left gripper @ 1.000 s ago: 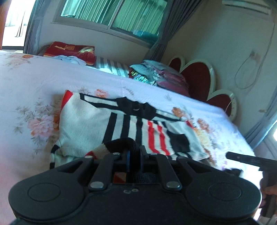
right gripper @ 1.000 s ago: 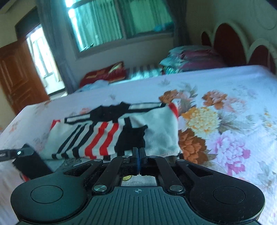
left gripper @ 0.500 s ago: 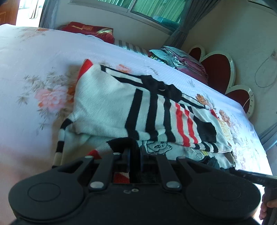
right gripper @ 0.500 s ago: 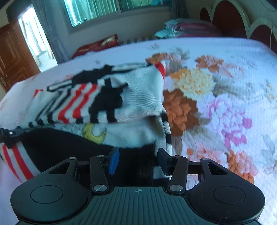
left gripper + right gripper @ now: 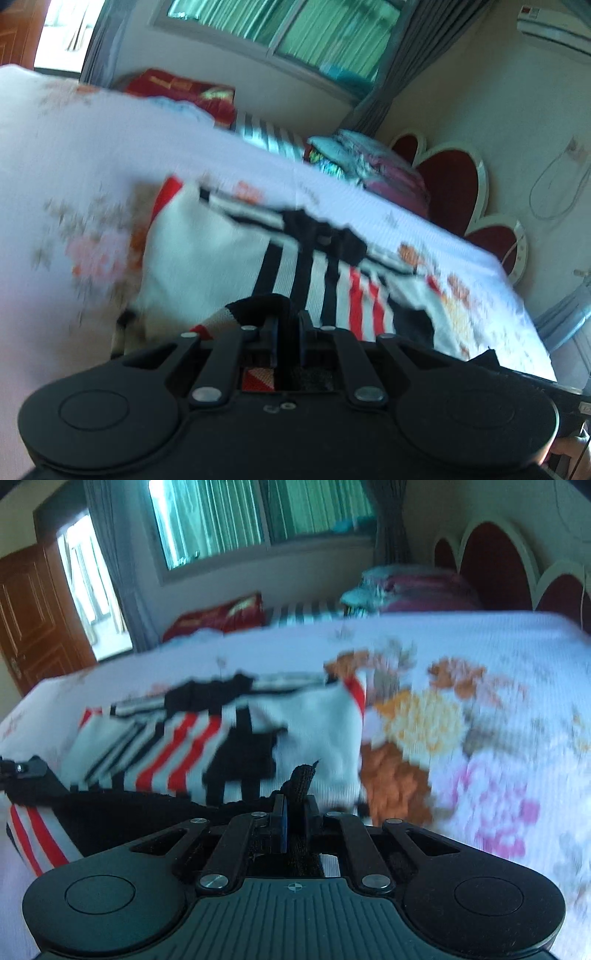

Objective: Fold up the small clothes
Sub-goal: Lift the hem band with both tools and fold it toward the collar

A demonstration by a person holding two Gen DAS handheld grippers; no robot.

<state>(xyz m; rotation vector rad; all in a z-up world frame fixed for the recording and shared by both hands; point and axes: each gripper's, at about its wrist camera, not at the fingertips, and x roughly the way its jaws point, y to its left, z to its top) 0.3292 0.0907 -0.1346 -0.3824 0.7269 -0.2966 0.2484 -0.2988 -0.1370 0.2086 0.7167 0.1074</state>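
While left gripper (image 5: pixel 288 332) pinches black hem of striped knit garment (image 5: pixel 229 266), rest of garment lies ahead on floral bedspread (image 5: pixel 92 155), long axis across view. Right wrist: right gripper (image 5: pixel 295 812), jaws just closed, clamps same hem; hem spans leftward to left gripper. Both equally near.

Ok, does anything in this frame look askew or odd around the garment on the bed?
Nothing damaged or spilled. The striped knit garment lies partly folded and a bit crooked on the floral bedspread. Both the left hand-held gripper and the right hand-held gripper are shut on its near black edge. Both views are blurred.
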